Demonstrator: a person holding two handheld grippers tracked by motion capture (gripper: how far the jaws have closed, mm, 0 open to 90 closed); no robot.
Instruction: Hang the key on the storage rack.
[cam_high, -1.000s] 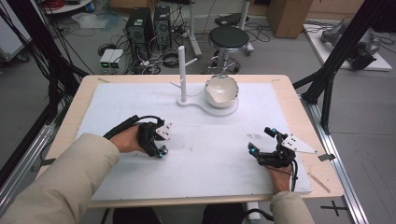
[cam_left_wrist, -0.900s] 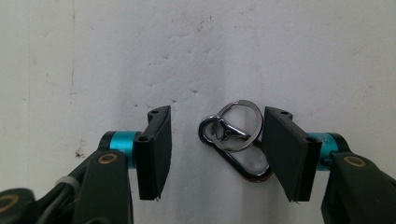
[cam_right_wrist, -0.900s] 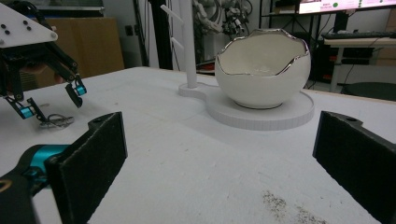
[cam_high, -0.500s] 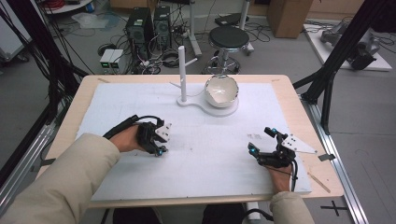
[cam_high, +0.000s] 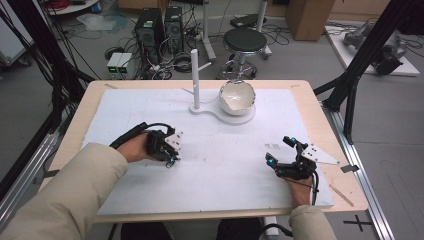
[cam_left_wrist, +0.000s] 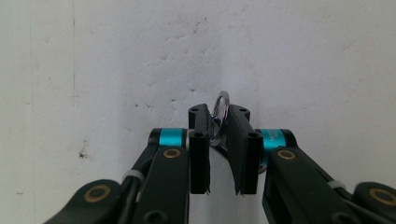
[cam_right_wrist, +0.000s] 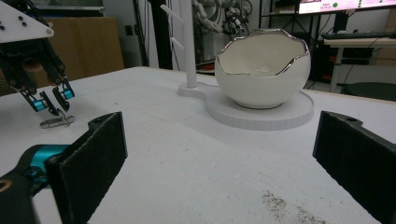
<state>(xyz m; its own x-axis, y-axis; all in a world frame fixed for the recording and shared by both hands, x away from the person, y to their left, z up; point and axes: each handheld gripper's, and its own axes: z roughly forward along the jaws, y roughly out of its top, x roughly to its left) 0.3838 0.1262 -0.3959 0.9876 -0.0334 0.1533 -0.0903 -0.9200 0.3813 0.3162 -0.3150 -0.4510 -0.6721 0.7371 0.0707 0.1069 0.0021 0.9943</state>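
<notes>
The left claw (cam_left_wrist: 218, 135) points straight down at the bench (cam_high: 150, 100), and its jaws have just been closing on a small metal key ring (cam_left_wrist: 220, 116). The ring stands on edge between the pads, which look to be touching it though the gap below stays a little open. It sits left of the bench's middle, nearer the front edge than the back.

To do this pick well, I would judge the squeeze should finish squarely on the ring's flat faces before any lift. A thin wire hoop can pivot or slip out, so the pads should bite low on it, and the rise should be slow and vertical.

The ring is bright, polished steel, with a small clasp (cam_right_wrist: 56, 122) lying flat beside it. The pads are matte black foam or rubber. The bench cover is white, slightly dimpled and scuffed.

The right claw (cam_right_wrist: 219, 163) rests near the front right corner, jaws wide apart and holding nothing. Towards the back edge stands a glossy white eggshell-shaped bowl (cam_high: 237, 96) with a jagged silver rim, on a white base with a pegged post (cam_high: 195, 75).
</notes>
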